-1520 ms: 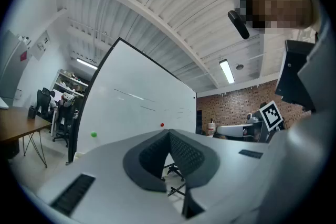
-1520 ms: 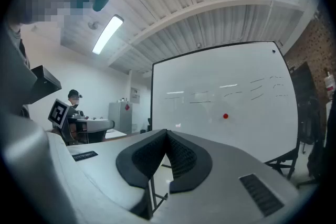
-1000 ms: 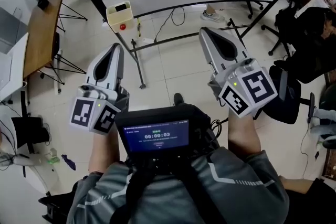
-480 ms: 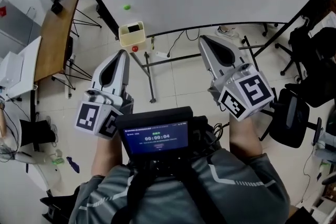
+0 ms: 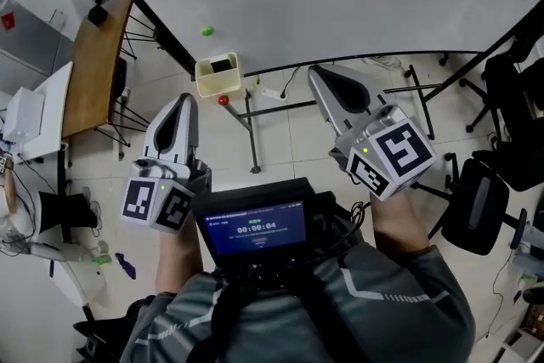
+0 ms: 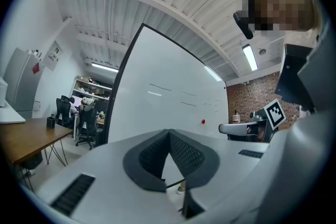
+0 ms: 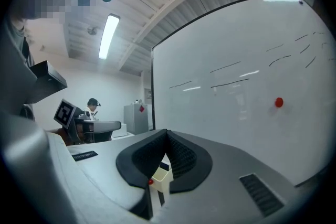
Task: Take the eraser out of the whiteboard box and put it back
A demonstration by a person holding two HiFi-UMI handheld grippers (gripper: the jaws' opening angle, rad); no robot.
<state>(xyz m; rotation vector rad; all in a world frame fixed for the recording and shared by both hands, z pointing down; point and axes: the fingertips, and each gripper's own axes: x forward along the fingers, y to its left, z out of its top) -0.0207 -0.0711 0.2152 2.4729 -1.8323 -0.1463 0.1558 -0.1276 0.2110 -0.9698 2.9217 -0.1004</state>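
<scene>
A: Well, what have our two tools got hold of?

B: Nothing, either of them. Our left gripper (image 6: 168,134) has its jaws drawn together at the tips, with no thing between the pads. Our right gripper (image 7: 167,134) looks the same: tips meeting, empty. Both point level, towards the whiteboard (image 5: 340,4).

A: And the eraser?

B: In the head view we see the eraser (image 5: 223,64) as a small dark block in the open top of the cream whiteboard box (image 5: 212,87). The box sits against the board near its lower edge. So we judge the first step, taking it out, as not yet begun.

A: Which way does it lie from us?

B: From the left gripper's tips the box is ahead and a little to the right, and near. From the right gripper's tips it is off to the left, well apart. In the right gripper view we catch it low down, through the slot behind the closed tips, with a red magnet (image 7: 150,181) just beside it.

A: So the left is the nearer one.

B: We judge so, though either could reach.

A: And the eraser's long axis?

B: As far as we can tell it runs along the face of the board, like the box's long side, but it is too small to be sure. We would expect to open the jaws first, then close them across the eraser's short side from above the box's open top.
</scene>
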